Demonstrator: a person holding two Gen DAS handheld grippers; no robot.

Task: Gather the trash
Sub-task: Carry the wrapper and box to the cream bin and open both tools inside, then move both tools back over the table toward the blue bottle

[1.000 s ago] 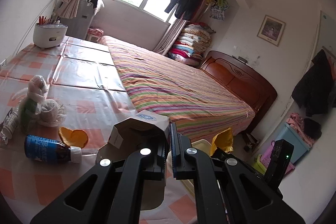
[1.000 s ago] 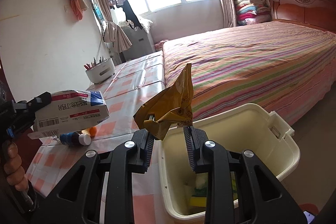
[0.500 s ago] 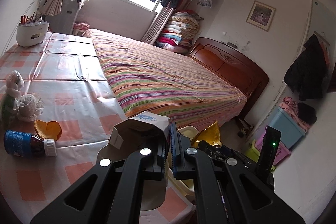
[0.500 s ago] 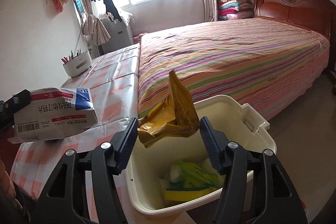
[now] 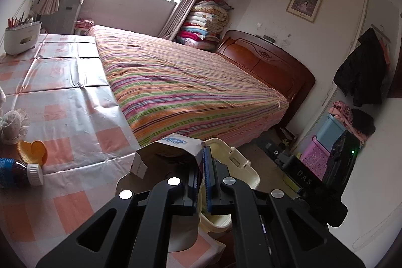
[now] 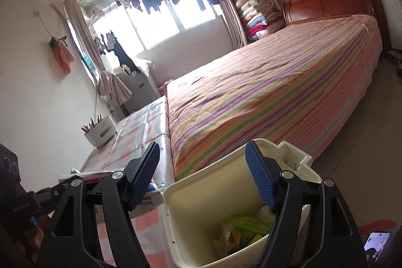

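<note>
My left gripper [image 5: 202, 167] is shut on the flap of an opened white medicine box [image 5: 173, 150], held above the table's edge beside the cream trash bin [image 5: 236, 162]. The box [image 6: 150, 197] also shows in the right wrist view, partly behind a finger. My right gripper [image 6: 203, 175] hangs over the bin [image 6: 191, 192] with its jaws opening and nothing between them. A crumpled yellow wrapper [image 6: 226, 240] lies at the bottom of the bin beside a green packet [image 6: 248, 222].
On the checked tablecloth [image 5: 62, 102] lie a brown bottle with a white cap [image 5: 17, 172], an orange peel [image 5: 32, 151] and a white wad [image 5: 12, 124]. A white pen holder [image 5: 21, 37] stands at the far end. The striped bed [image 5: 188, 82] borders the table.
The right jaws opened and the yellow wrapper fell from them into the bin. The left gripper carried the box towards the bin, so the bottle and peel slid left in its view.
</note>
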